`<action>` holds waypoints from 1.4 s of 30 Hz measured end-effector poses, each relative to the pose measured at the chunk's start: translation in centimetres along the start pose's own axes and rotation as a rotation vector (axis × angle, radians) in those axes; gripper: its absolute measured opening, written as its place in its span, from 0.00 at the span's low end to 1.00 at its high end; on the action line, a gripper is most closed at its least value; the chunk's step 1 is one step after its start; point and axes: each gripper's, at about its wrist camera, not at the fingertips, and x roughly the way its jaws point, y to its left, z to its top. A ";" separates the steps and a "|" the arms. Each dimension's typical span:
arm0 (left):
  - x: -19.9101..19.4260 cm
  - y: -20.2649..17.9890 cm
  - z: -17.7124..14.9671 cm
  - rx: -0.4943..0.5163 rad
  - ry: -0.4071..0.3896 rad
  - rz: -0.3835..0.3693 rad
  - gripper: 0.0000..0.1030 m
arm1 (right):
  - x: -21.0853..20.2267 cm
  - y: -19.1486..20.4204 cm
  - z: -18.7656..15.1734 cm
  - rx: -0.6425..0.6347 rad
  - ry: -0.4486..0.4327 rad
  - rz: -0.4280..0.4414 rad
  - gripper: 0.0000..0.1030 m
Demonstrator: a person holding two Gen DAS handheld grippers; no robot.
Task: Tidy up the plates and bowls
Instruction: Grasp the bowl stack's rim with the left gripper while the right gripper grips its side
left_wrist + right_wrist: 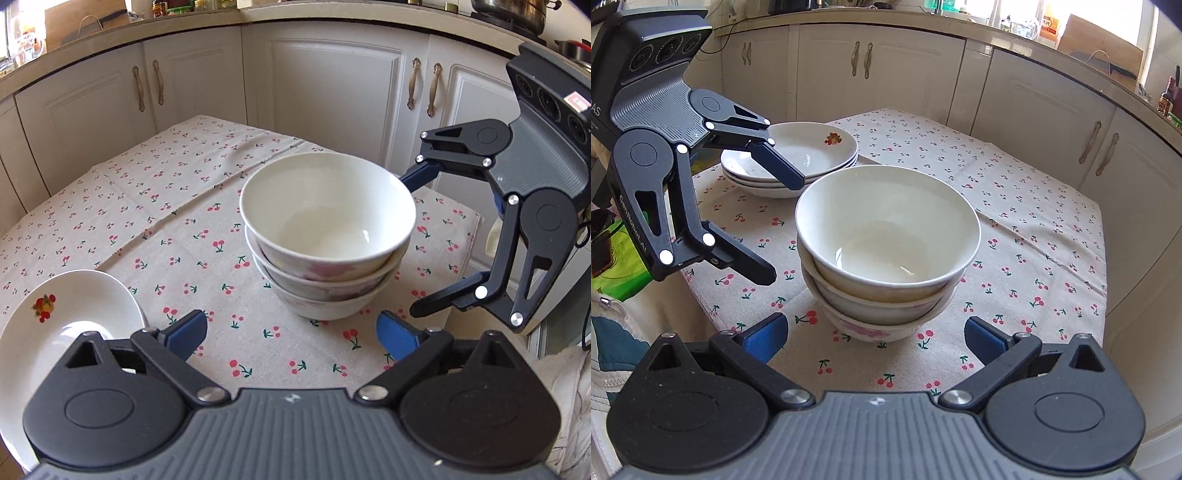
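Three white bowls sit nested in a stack (325, 206) (886, 218) on the cherry-print tablecloth (166, 206) (1015, 221); pink flowers show on their outsides. A stack of three white plates (809, 155) with a fruit motif stands to its left, and its top plate (74, 314) shows at the lower left of the left wrist view. My left gripper (291, 332) (783, 229) is open just short of the bowls, between them and the plates. My right gripper (873, 334) (412, 245) is open on the bowls' other side. Neither one holds anything.
Cream cabinet doors (332, 92) (1034, 103) run close behind the table, under a cluttered worktop with a steel pot (513, 11). The table's right edge (472, 236) lies close to the bowls. A green package (617, 273) and some cloth (569, 387) lie off the table's near side.
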 end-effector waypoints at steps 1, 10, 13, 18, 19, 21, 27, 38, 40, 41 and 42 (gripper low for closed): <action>0.4 0.1 0.0 0.003 0.007 -0.004 0.95 | 0.2 -0.1 0.0 -0.009 0.003 0.000 1.00; 3.6 0.5 0.9 0.056 0.062 -0.067 0.93 | 2.5 -1.8 0.3 -0.071 0.027 0.056 1.00; 4.3 0.6 1.3 0.097 0.076 -0.090 0.92 | 3.3 -2.5 0.6 -0.106 0.040 0.091 1.00; 5.2 0.8 1.7 0.136 0.112 -0.143 0.87 | 4.0 -3.3 1.2 -0.134 0.059 0.146 1.00; 5.4 0.8 1.7 0.141 0.117 -0.152 0.87 | 4.1 -3.4 1.3 -0.142 0.062 0.150 1.00; 5.6 0.8 1.9 0.161 0.123 -0.168 0.84 | 4.3 -3.6 1.5 -0.152 0.067 0.168 0.99; 5.8 0.9 2.4 0.215 0.136 -0.202 0.81 | 4.2 -3.5 1.8 -0.187 0.074 0.200 0.95; 6.0 1.1 2.8 0.261 0.141 -0.264 0.74 | 3.9 -3.4 1.9 -0.203 0.086 0.241 0.87; 6.0 1.3 2.7 0.263 0.142 -0.271 0.74 | 3.9 -3.5 2.0 -0.202 0.091 0.243 0.87; 6.0 1.3 2.8 0.265 0.142 -0.273 0.74 | 3.9 -3.4 2.1 -0.204 0.094 0.243 0.87; 6.0 1.4 2.8 0.262 0.142 -0.275 0.74 | 3.9 -3.4 2.2 -0.204 0.098 0.243 0.87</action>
